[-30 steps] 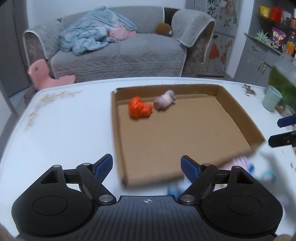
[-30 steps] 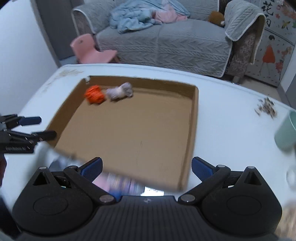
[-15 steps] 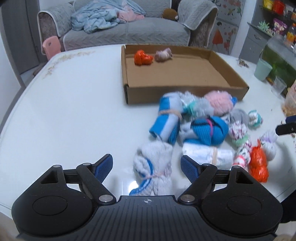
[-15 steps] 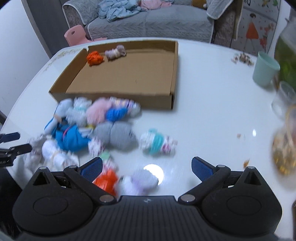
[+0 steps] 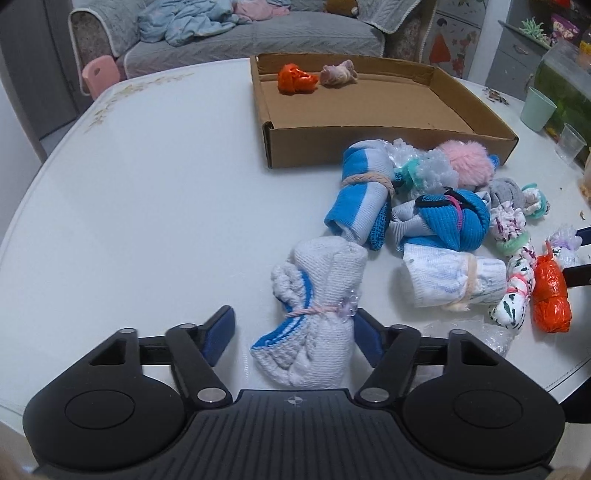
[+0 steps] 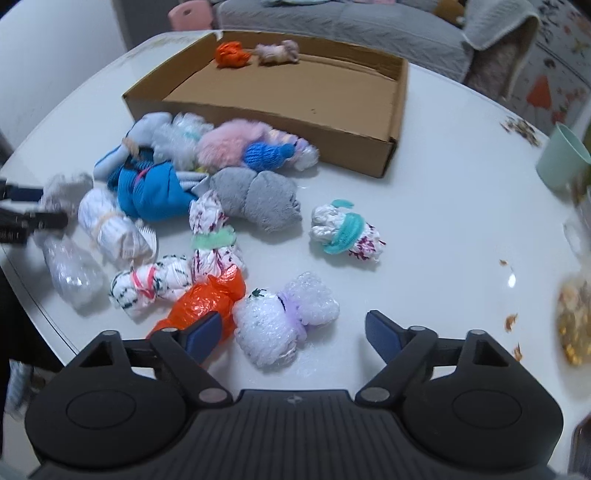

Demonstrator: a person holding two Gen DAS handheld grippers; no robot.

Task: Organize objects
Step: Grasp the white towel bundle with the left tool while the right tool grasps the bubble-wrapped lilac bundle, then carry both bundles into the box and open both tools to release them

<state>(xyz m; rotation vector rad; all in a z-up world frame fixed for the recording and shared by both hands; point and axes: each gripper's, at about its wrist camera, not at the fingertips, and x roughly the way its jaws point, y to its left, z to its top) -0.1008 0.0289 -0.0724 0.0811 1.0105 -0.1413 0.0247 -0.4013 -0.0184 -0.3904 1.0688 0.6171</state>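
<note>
A shallow cardboard box (image 5: pixel 369 153) (image 6: pixel 258 118) holds an orange bundle (image 5: pixel 295 79) and a pinkish bundle (image 5: pixel 338 74) at its far end. In front of it lies a pile of tied sock and bag bundles. My left gripper (image 5: pixel 293 336) straddles a white knit bundle with a blue stripe (image 5: pixel 317 291). Its jaws are closing; the right pad touches the bundle and the left pad stands apart. My right gripper (image 6: pixel 294 332) straddles a bubble-wrap bundle with a purple band (image 6: pixel 284 317). Its jaws are closing too, with a gap on the right. An orange bag bundle (image 6: pixel 203 299) lies beside its left finger.
A green cup (image 5: pixel 537 109) (image 6: pixel 561 158) and a clear glass (image 5: pixel 570 142) stand at the table's right side, with crumbs and a snack bag (image 6: pixel 572 321) near them. The table edge runs just behind both grippers. A grey sofa (image 5: pixel 258 33) and a pink chair (image 5: pixel 101 72) stand beyond.
Both grippers have come back from over the box and sunk to the pile in front of it. Each now has a bundle between its fingers, and both pairs of jaws have narrowed.
</note>
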